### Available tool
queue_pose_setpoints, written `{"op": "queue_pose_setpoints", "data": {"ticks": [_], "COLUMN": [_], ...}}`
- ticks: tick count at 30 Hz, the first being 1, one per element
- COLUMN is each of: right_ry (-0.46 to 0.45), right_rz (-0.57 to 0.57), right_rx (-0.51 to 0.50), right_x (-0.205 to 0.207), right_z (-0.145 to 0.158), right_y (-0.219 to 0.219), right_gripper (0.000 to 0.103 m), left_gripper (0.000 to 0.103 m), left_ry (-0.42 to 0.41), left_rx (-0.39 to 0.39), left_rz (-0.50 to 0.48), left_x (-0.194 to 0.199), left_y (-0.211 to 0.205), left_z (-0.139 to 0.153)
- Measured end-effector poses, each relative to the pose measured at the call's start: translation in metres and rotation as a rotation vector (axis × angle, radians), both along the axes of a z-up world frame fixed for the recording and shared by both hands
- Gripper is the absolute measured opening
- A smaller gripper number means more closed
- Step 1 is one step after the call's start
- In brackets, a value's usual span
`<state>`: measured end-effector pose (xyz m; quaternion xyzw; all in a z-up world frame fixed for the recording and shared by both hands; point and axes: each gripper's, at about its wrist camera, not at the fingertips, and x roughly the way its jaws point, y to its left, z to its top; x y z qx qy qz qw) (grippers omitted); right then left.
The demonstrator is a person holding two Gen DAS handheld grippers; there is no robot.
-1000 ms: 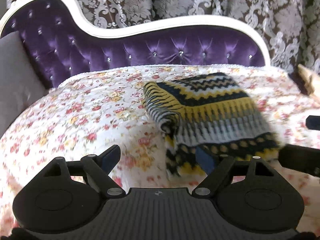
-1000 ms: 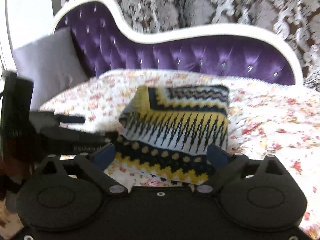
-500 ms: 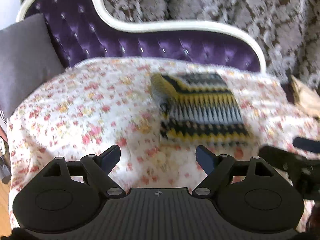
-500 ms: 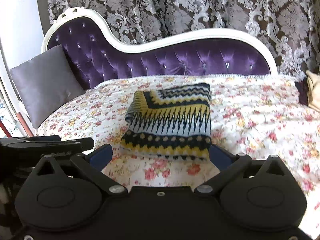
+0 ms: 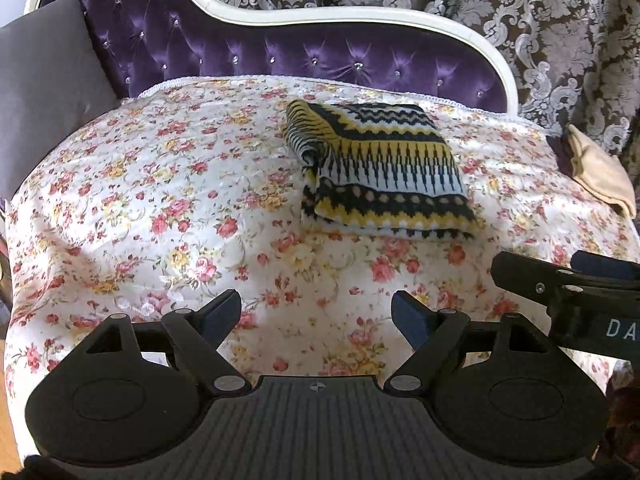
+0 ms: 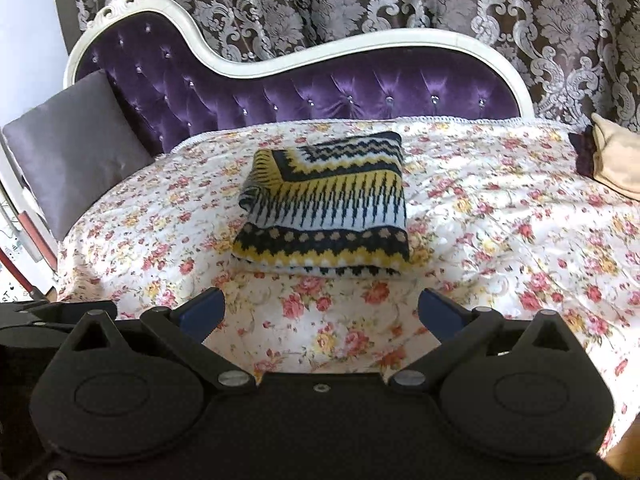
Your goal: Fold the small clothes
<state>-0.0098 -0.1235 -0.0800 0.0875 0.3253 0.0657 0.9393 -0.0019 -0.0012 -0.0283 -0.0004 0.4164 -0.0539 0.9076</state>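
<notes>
Now the folded knit garment [image 5: 380, 176] is lying flat as a thick, roughly rectangular bundle on the floral bedspread [image 5: 160, 200], a glossy quilted cover printed with pink and yellow roses. The knit is showing woolly bands of yellow, dark navy and white in zigzags, spikes and dots, and its left edge is bunching into a soft rolled fold. Behind the garment, the tufted purple velvet backrest [image 5: 312, 56] is curving inside a smooth white frame, its buttons glinting. Beyond that, a heavy damask curtain [image 5: 520, 12] is hanging. Left of the garment, a plain grey cushion [image 5: 44, 88] is leaning against the backrest; far right of the garment, a cream cloth [image 5: 600, 168] is lying crumpled at the bedspread's edge.

The left gripper [image 5: 316, 314] is hovering in front of the garment, well apart from it, its jaws spread wide with only bedspread between the blue pads. The right gripper [image 6: 320, 312] is likewise standing released in front of the garment, gripping nothing.

Compared with a second ago, both grippers are sitting farther back from the garment: then the bundle was lying right at the fingertips, with its near edge blurred in the left view, whereas it is resting settled and sharp at present
</notes>
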Motion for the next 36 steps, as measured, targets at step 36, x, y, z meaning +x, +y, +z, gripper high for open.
{"op": "queue_pose_setpoints", "data": {"ticks": [36], "right_ry": [-0.004], "right_rz": [-0.025], "right_rx": [-0.046], "right_x": [-0.0022], "right_z": [0.0016], "right_y": [0.0026], "right_gripper": [0.102], "left_gripper": [0.082], "left_ry": [0.026], "left_rx": [0.023], "left_rz": [-0.009], "left_x": [0.0002], "left_y": [-0.0018], "left_z": [-0.0011]}}
